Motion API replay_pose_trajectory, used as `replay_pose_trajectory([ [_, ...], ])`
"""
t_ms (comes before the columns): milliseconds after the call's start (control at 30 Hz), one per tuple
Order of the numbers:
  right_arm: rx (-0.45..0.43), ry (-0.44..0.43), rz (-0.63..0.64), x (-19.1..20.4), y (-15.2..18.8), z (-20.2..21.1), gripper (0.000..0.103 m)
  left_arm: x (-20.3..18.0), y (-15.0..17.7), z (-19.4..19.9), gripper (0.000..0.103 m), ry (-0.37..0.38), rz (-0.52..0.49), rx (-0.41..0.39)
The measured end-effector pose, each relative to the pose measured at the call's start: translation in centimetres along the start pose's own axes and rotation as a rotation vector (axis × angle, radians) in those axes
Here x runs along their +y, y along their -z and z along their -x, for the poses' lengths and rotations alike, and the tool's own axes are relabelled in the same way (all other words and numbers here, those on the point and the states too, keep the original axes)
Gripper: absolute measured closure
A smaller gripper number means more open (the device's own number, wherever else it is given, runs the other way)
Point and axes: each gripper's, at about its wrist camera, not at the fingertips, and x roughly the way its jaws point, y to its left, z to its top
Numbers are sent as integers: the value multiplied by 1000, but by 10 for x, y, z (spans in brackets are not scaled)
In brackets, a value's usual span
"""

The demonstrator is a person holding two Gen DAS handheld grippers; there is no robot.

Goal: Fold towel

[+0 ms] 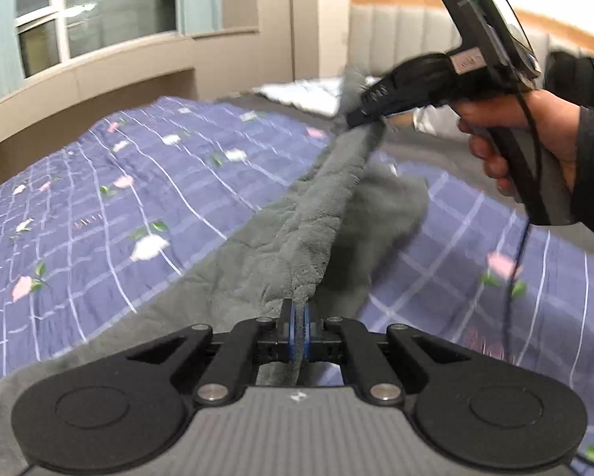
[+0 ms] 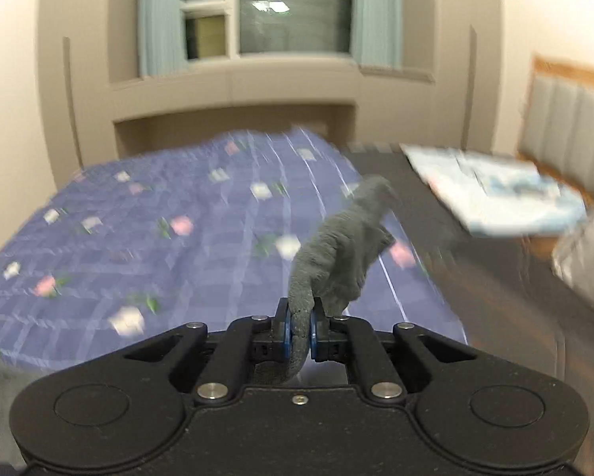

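A grey fluffy towel lies partly on a purple checked floral bedspread, with one edge lifted and stretched between both grippers. My left gripper is shut on the near end of that edge. My right gripper, held by a hand, is shut on the far end, up near the headboard side. In the right wrist view the right gripper pinches a bunched corner of the towel, which sticks up past the blue pads.
A padded grey headboard stands at the far end of the bed. A white and blue folded cloth lies on the dark sheet. A window with curtains and a beige ledge lie beyond the bed.
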Motion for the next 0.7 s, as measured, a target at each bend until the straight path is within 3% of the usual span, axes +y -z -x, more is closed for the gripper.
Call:
replay_pose_trajectory([
  [200, 59, -16, -94, -32, 62, -3, 92, -22, 16, -15, 100, -17, -81, 40],
  [300, 58, -66, -160, -42, 70, -2, 79, -21, 16, -15, 100, -19, -78, 42],
  [367, 65, -91, -217, -52, 68, -6, 56, -20, 14, -16, 100, -22, -76, 44],
  [467, 64, -100, -310, -67, 65, -10, 43, -22, 13, -13, 100, -25, -77, 44],
  [567, 73, -73, -420, -86, 61, -15, 45, -20, 12, -12, 100, -41, -71, 37],
  [600, 79, -54, -441, -90, 59, -19, 51, -19, 12, -11, 100, -50, -68, 32],
  [633, 87, -27, -449, -92, 55, -22, 78, -18, 10, -9, 100, -64, -64, 24],
  [667, 84, -11, -446, -94, 50, -23, 90, -17, 9, -7, 100, -75, -59, 14],
  [700, 68, -18, -439, -94, 44, -23, 90, -16, 7, -5, 100, -89, -56, 2],
])
